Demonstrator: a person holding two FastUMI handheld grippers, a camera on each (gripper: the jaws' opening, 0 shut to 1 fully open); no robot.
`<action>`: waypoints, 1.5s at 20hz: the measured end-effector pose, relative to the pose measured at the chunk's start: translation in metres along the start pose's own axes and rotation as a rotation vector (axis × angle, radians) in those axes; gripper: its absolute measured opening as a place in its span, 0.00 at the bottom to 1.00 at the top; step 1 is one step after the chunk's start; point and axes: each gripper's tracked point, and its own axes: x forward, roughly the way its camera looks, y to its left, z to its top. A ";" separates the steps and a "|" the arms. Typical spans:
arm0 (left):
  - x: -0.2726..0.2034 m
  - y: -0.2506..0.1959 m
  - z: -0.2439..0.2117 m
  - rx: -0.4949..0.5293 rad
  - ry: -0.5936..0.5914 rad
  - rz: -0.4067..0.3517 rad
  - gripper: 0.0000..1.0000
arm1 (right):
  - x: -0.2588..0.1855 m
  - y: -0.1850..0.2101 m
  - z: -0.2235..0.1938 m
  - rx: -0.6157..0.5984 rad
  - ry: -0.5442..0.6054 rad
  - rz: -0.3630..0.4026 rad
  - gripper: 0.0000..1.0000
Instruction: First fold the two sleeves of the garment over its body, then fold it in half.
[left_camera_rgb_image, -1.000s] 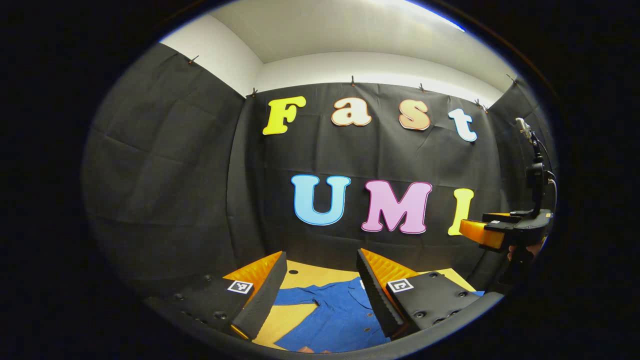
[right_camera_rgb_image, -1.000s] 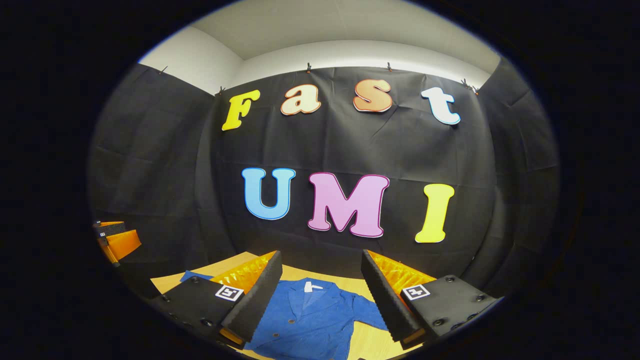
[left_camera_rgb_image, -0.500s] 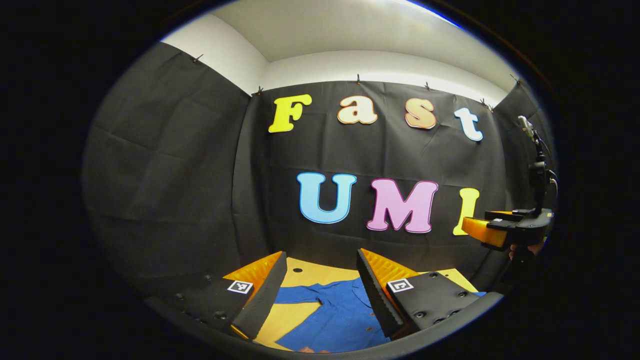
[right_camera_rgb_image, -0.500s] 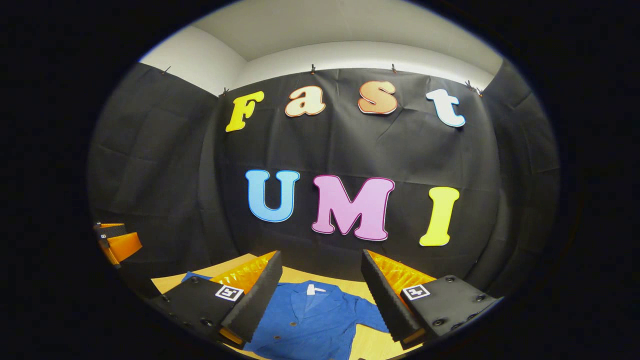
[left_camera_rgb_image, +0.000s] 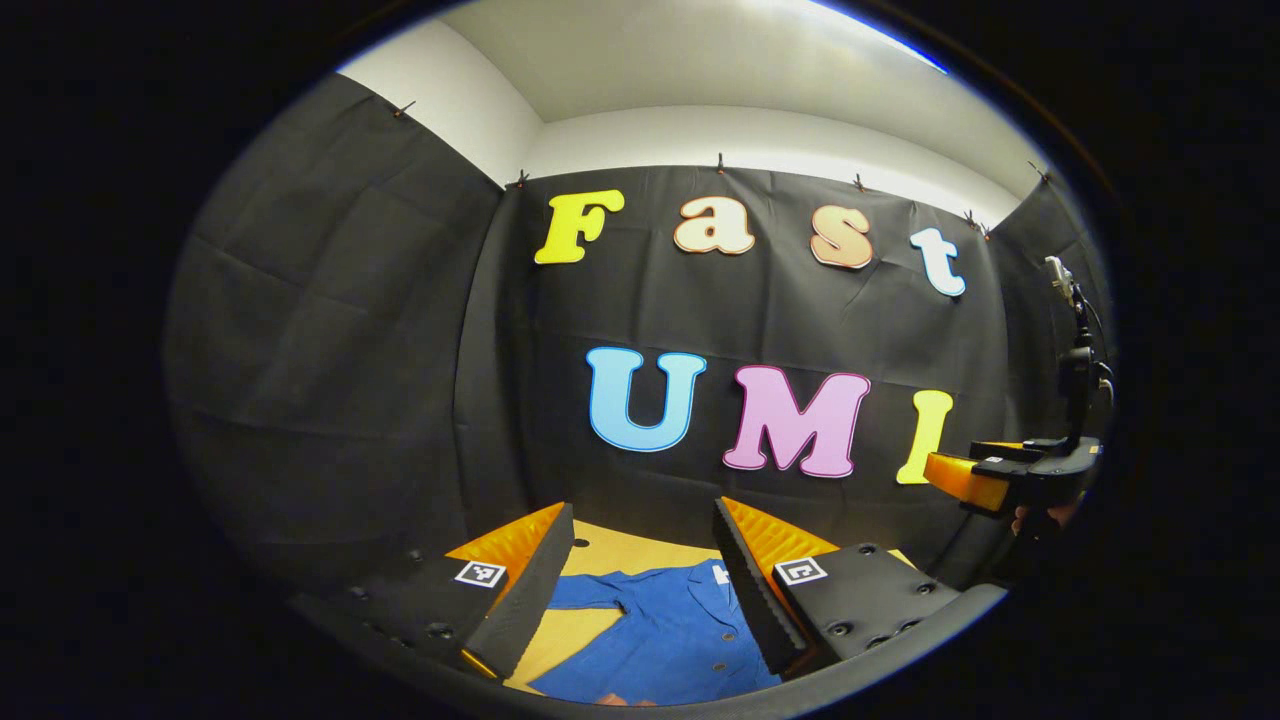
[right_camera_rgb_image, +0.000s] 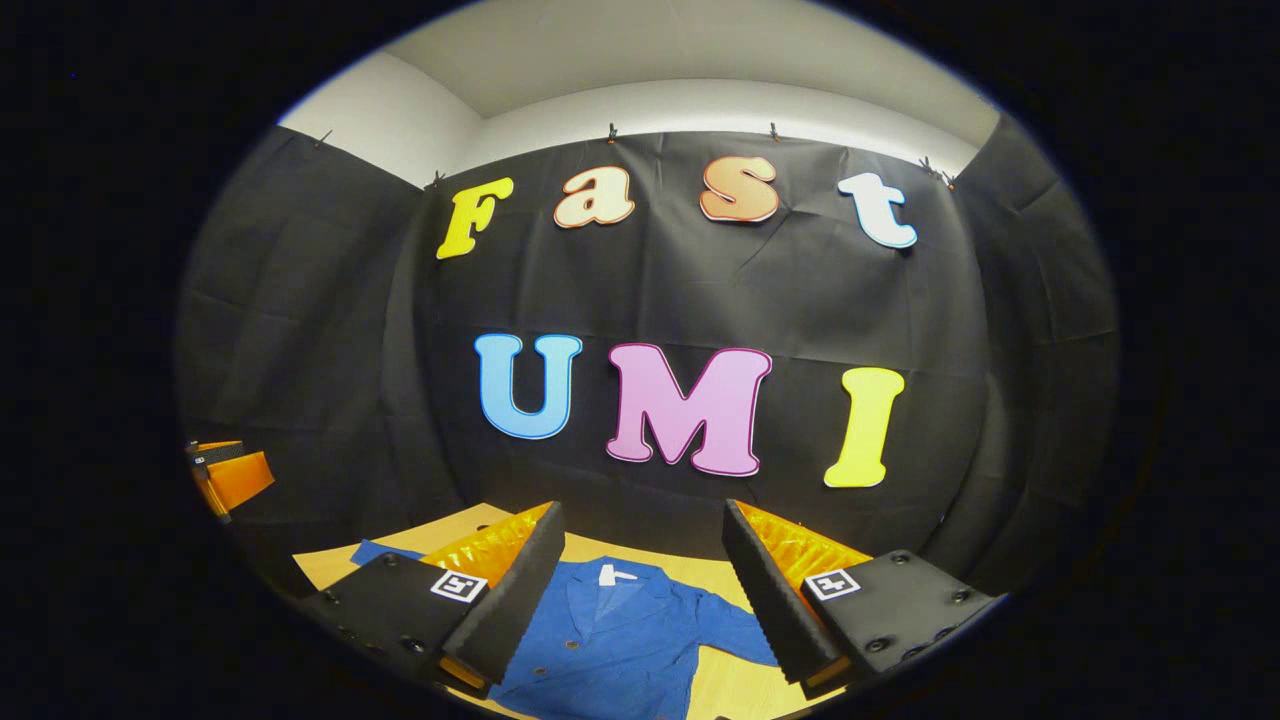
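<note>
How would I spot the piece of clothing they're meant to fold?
Look down at the wooden table in front of the black cloth wall. Lying flat on it is a blue jacket with buttons, a collar and a small white neck tag, the one piece of fabric on the tabletop.

The garment (right_camera_rgb_image: 625, 640) lies flat on the desk (right_camera_rgb_image: 330, 563), its collar toward the cloth wall (right_camera_rgb_image: 700, 290) that stands behind the desk, and one sleeve spread out to each side. The left tongs (left_camera_rgb_image: 640, 585) hang above the desk, before the garment, over its left sleeve and chest. The right tongs (right_camera_rgb_image: 640, 590) hang likewise, over the collar and right half. From the left gripper view the right tongs (left_camera_rgb_image: 975, 478) sit far off to the right, held by a hand (left_camera_rgb_image: 1040, 515); from the right gripper view the left tongs (right_camera_rgb_image: 225, 475) sit far left.
</note>
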 end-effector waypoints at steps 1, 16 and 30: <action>0.001 -0.001 -0.001 -0.003 0.001 -0.002 0.80 | 0.000 -0.001 -0.001 0.002 0.002 -0.001 0.96; 0.018 -0.019 0.001 -0.031 -0.018 -0.055 0.80 | -0.007 -0.039 0.000 0.021 0.007 -0.093 0.96; 0.051 -0.013 -0.023 -0.011 0.042 -0.190 0.80 | -0.065 -0.144 -0.040 -0.012 0.097 -0.387 0.96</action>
